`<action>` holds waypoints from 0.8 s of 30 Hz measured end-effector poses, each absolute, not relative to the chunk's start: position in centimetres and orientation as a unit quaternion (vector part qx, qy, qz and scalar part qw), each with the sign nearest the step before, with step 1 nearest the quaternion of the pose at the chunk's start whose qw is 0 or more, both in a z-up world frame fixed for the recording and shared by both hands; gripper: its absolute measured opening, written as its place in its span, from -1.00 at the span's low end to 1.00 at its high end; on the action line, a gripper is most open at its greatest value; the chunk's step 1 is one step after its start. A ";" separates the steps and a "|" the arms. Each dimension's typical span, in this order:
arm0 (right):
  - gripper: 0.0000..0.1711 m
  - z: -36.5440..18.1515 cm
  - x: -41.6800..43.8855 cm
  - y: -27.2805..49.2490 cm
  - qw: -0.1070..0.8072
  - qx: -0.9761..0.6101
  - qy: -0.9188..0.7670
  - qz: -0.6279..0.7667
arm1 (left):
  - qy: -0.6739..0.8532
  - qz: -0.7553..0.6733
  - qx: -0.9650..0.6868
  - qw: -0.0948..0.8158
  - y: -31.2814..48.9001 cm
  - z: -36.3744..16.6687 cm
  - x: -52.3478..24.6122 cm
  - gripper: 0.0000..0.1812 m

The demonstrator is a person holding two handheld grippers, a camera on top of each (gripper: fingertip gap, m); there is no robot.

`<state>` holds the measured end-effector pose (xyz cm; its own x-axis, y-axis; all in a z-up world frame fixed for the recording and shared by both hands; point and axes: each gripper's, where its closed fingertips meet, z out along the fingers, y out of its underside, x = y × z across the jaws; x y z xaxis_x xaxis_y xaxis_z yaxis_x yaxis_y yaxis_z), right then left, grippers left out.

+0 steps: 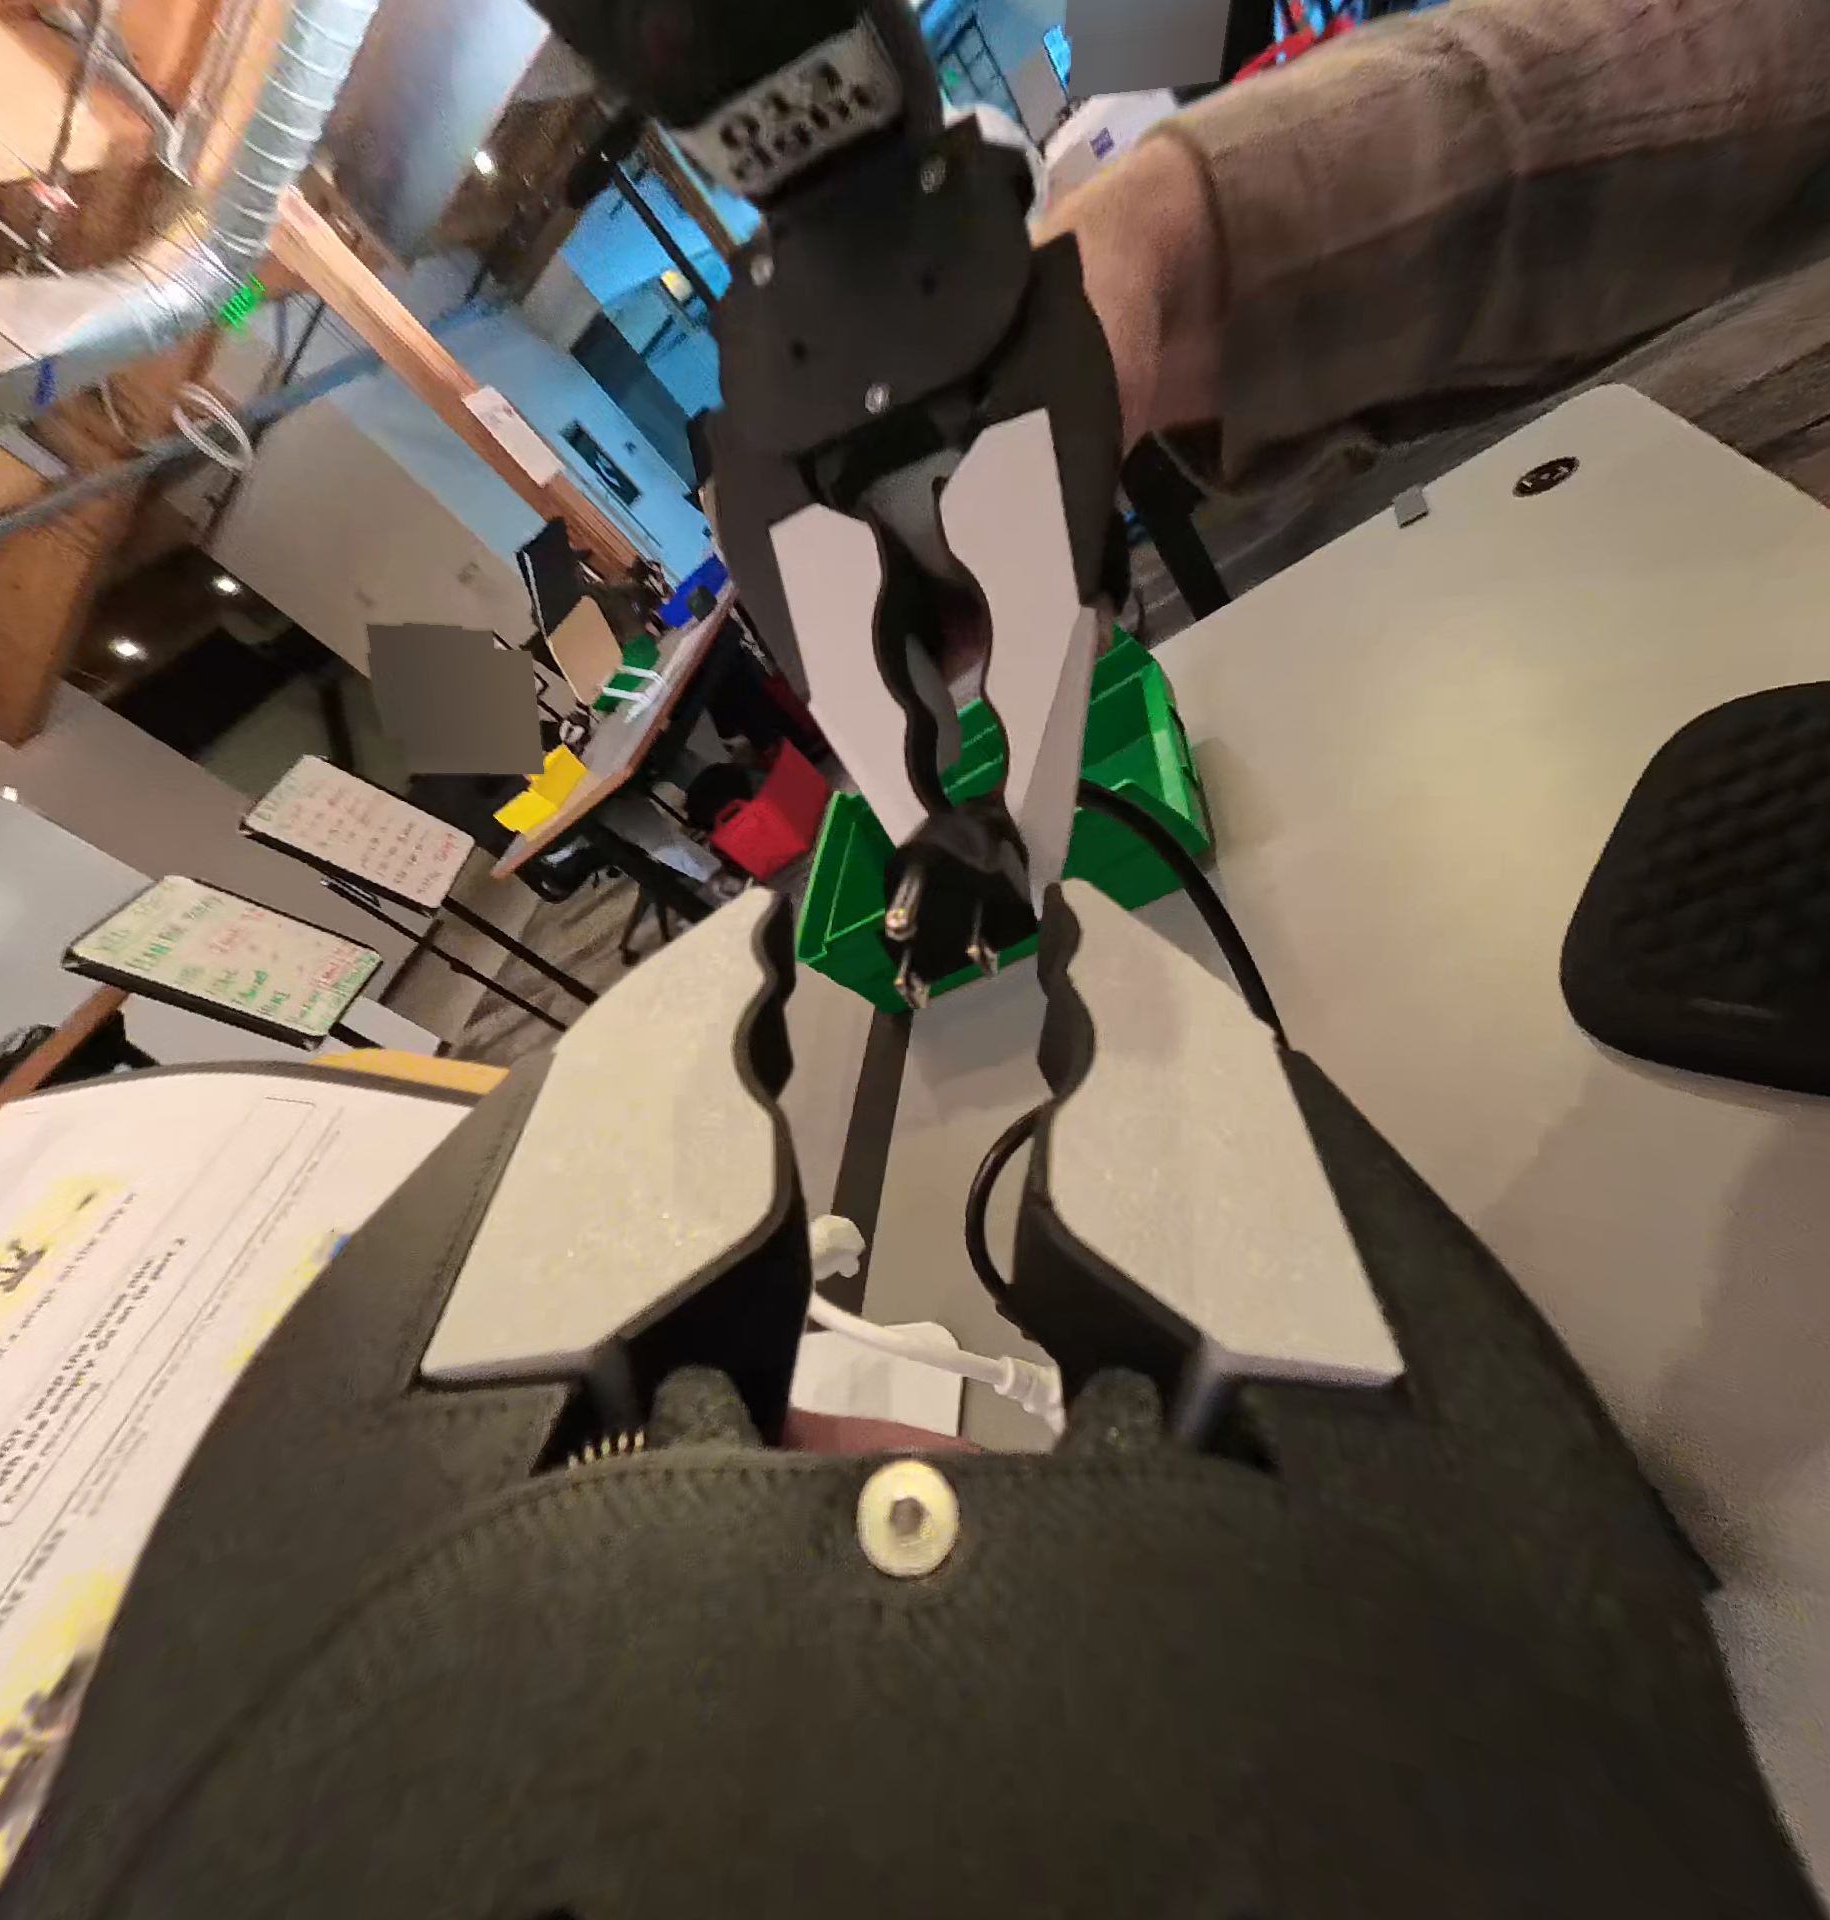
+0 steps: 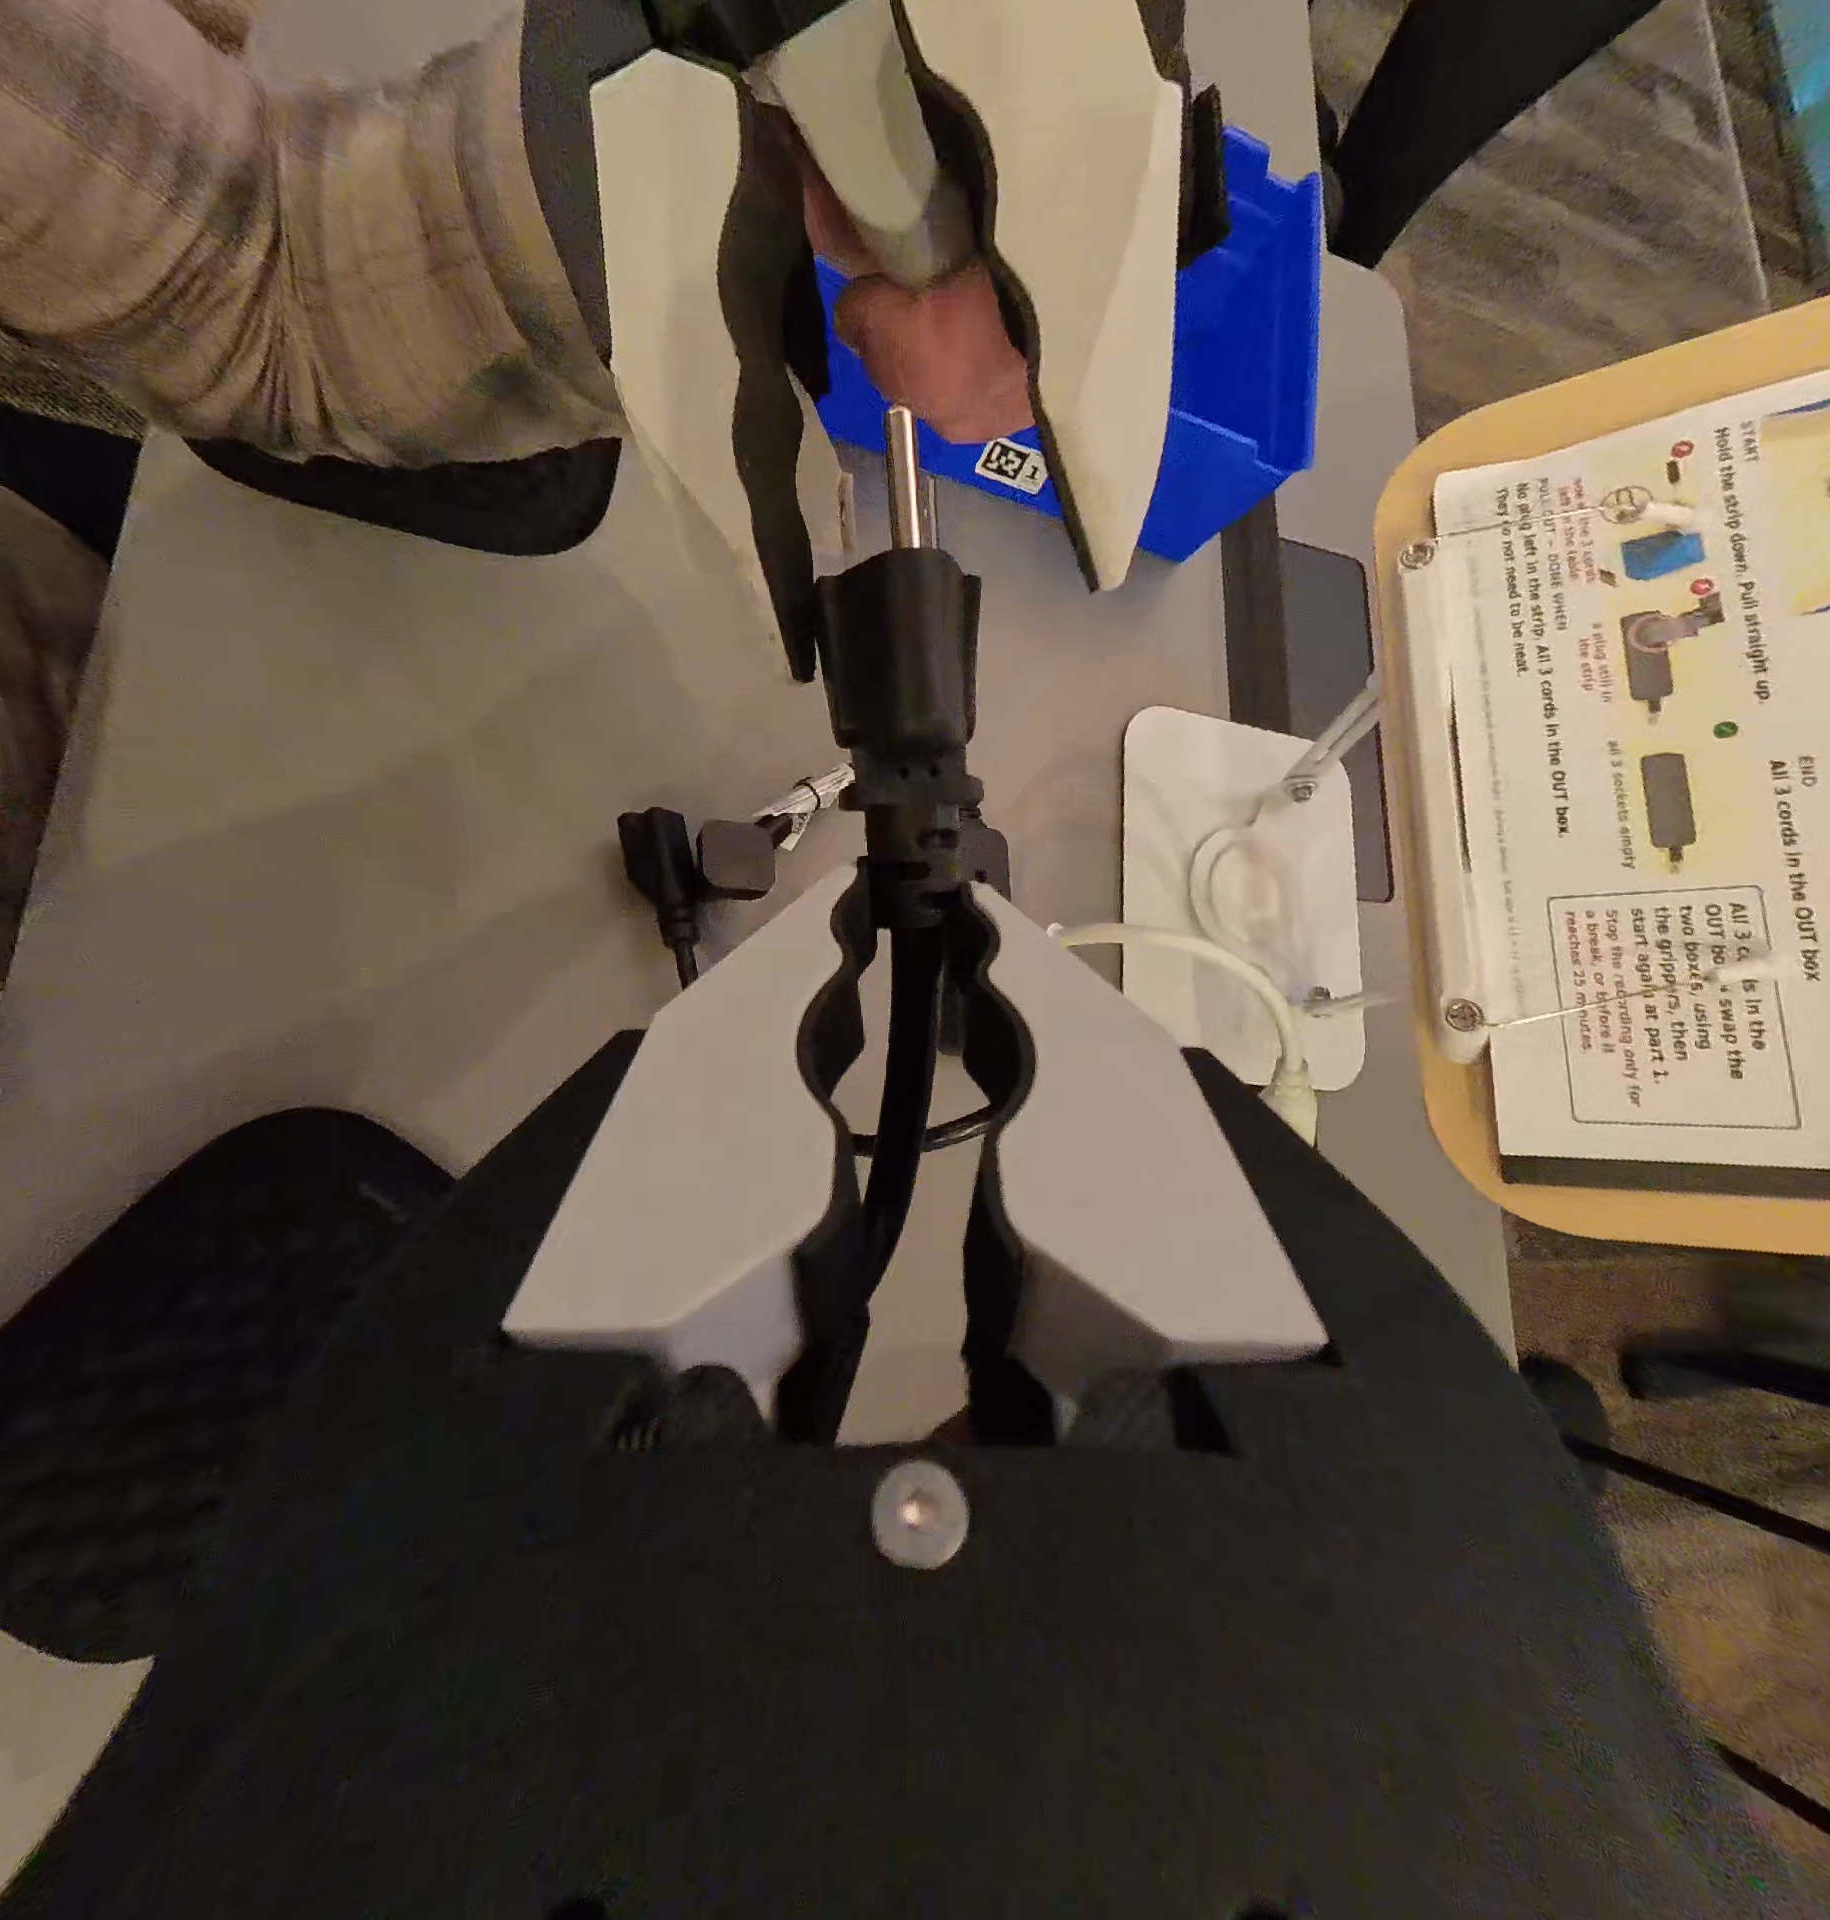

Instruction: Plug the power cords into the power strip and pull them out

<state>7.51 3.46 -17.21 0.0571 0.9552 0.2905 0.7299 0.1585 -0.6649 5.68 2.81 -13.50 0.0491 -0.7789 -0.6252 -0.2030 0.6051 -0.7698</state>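
Observation:
My right gripper (image 2: 916,888) is shut on a black power cord (image 2: 895,1101) just behind its plug (image 2: 895,644). The plug sticks out past the fingertips, prongs (image 2: 900,468) pointing away, held above the grey table (image 2: 391,748). In the left wrist view the right gripper (image 1: 978,862) comes down from above with the plug (image 1: 942,914), prongs facing the camera. My left gripper (image 1: 916,925) is open and empty. Its tips sit on either side of the plug's front end, also seen in the right wrist view (image 2: 947,618). I cannot make out a power strip.
Two more black cord ends (image 2: 682,873) lie on the table left of the plug. A white flat pad (image 2: 1171,790) with a white cable lies to the right. A blue bin (image 2: 1233,343), a green bin (image 1: 1129,748), a black mesh pad (image 1: 1742,883) and an instruction sheet (image 2: 1638,831) surround the work area. My right fingertips sit around 5 cm from my left ones.

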 end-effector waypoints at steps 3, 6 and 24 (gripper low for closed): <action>-0.87 -17.5 8.1 3.9 0.371 -0.637 -0.666 0.117 | 0.654 -0.226 -0.390 0.608 2.9 -14.0 6.1 -0.69; -0.87 -17.5 8.2 3.6 0.376 -0.632 -0.669 0.101 | 0.655 -0.242 -0.382 0.606 2.4 -13.9 6.3 -0.70; -0.43 -13.7 5.3 1.3 0.499 -0.527 -0.581 0.368 | 0.617 -0.337 -0.312 0.639 1.2 -11.5 5.1 -0.71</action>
